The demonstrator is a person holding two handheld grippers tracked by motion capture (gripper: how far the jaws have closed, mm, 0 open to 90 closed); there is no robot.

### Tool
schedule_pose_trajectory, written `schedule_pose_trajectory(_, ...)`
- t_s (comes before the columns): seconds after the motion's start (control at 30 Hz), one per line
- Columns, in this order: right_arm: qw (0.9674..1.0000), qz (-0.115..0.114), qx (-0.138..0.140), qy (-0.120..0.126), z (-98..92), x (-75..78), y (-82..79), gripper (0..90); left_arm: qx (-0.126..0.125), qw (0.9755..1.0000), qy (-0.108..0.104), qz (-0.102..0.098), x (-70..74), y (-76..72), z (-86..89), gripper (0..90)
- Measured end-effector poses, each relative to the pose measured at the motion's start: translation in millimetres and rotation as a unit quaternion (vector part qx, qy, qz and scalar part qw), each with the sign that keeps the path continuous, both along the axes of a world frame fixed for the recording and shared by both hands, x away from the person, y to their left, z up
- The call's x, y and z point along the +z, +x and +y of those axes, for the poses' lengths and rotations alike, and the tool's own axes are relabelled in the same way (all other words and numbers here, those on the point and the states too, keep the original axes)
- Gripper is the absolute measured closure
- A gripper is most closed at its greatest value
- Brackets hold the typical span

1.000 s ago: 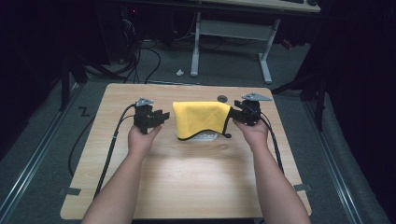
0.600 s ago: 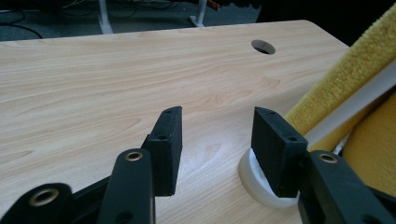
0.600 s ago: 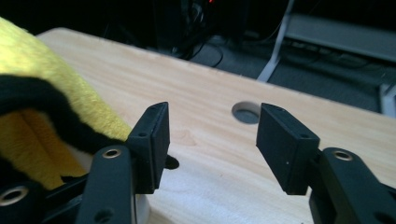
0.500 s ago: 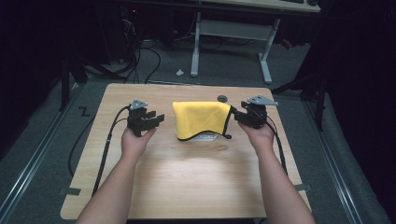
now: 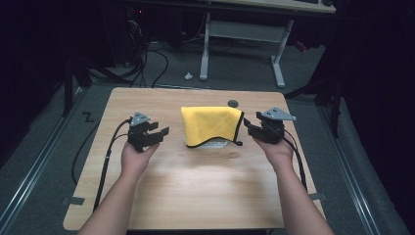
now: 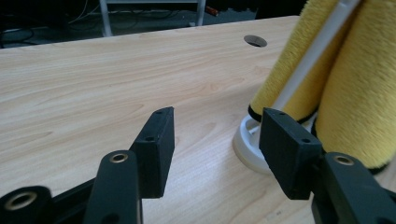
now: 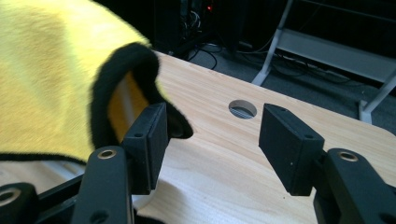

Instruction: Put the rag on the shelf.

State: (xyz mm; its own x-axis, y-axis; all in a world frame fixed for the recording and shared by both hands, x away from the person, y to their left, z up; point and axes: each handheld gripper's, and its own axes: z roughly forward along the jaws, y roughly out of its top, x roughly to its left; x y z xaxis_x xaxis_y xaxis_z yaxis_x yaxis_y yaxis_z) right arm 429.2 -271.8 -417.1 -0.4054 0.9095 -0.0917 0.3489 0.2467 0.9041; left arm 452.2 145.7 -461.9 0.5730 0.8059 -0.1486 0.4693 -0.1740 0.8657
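The yellow cloth [image 5: 211, 125] hangs draped over a white stand [image 6: 254, 142] at the middle of the desk [image 5: 195, 196], toward the far edge and just in front of the round cable hole [image 5: 233, 103]. Black piping runs along its hem, and in the left gripper view a slanted white rod [image 6: 322, 42] shows between two hanging folds, rising from a round white base that sits flat on the wood.

The cloth looks soft, thick-piled and light; it would sag and bunch the moment it is lifted, and it gives no firm edge of its own. The stiffer hemmed border, especially the lower corners hanging free of the stand, seems the best place to pinch, since a grip on the middle would likely catch the rod or tip the light stand.

The left gripper [image 5: 157, 134] sits to the left of the cloth, apart from it, its jaws released and just opened wider, with nothing between them. The right gripper [image 5: 248, 126] is close on the right side; its jaws are spread too and empty, and in the right gripper view one pad [image 7: 148, 140] stands just beside the black-edged corner of the cloth without pressing on it.

Beyond the desk are a dark floor, cables and the legs of another table [image 5: 242, 36].
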Motion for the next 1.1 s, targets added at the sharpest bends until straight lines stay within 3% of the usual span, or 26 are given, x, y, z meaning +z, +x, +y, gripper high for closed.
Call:
schedule_pose_trajectory(0.03,1.0000,-0.008,0.000,-0.001,-0.5,-0.3,-4.5,43.9,-0.001,1.0000,0.002,-0.002,-0.3,-3.3,0.7,44.8)
schedule_pose_trajectory(0.07,1.0000,0.007,-0.001,-0.007,-0.9,-0.2,-10.0,42.5,-0.005,1.0000,0.004,-0.001,-0.7,-6.5,1.4,44.1)
schedule_pose_trajectory(0.13,0.9999,0.009,0.004,-0.005,-1.7,-0.9,-13.8,42.9,-0.011,0.9999,0.010,0.001,-1.4,-13.6,1.7,43.9)
schedule_pose_trajectory(0.27,0.9998,-0.011,0.004,-0.016,-2.6,-5.9,-34.7,44.9,-0.026,0.9996,0.012,-0.006,-4.6,-31.9,1.9,42.2)
schedule_pose_trajectory(0.33,0.9998,0.005,0.002,-0.019,-2.2,-6.5,-42.3,43.3,-0.035,0.9993,0.010,-0.005,-7.2,-40.8,1.2,41.6)
schedule_pose_trajectory(0.43,0.9998,-0.006,0.006,-0.017,-0.4,-8.7,-56.4,44.6,-0.046,0.9988,0.014,-0.001,-11.8,-54.5,-1.7,40.6)
schedule_pose_trajectory(0.5,0.9995,-0.006,0.003,-0.030,3.0,-12.0,-64.7,44.7,-0.046,0.9988,0.017,0.003,-16.6,-65.0,-4.9,39.1)
schedule_pose_trajectory(0.57,0.9998,0.004,0.006,-0.020,5.6,-16.6,-72.4,43.2,-0.055,0.9983,0.016,0.009,-22.8,-76.3,-8.5,37.4)
schedule_pose_trajectory(0.67,0.9997,0.017,0.013,-0.016,13.1,-28.6,-85.0,42.6,-0.072,0.9971,0.017,0.017,-33.2,-94.1,-12.8,37.3)
schedule_pose_trajectory(0.73,0.9991,0.026,0.020,-0.027,20.0,-39.4,-93.5,42.7,-0.078,0.9964,0.026,0.023,-39.8,-105.2,-12.8,37.3)
schedule_pose_trajectory(0.8,0.9986,0.044,0.024,-0.017,27.0,-50.7,-101.5,42.7,-0.077,0.9958,0.035,0.036,-45.3,-116.0,-9.6,37.6)
schedule_pose_trajectory(0.93,0.9968,0.068,0.038,-0.015,46.4,-71.3,-120.7,42.4,-0.086,0.9937,0.018,0.070,-57.7,-140.5,-0.7,38.1)
schedule_pose_trajectory(1.0,0.9973,0.062,0.036,-0.016,55.4,-82.6,-132.5,42.5,-0.089,0.9926,0.003,0.082,-60.4,-148.4,-0.8,39.2)
schedule_pose_trajectory(1.03,0.9973,0.061,0.036,-0.018,58.7,-88.8,-137.7,43.8,-0.097,0.9917,0.003,0.085,-59.9,-149.4,-2.7,38.6)
schedule_pose_trajectory(1.1,0.9950,0.077,0.053,-0.037,64.9,-94.4,-141.5,42.5,-0.099,0.9923,0.010,0.074,-58.9,-150.2,-5.3,38.2)
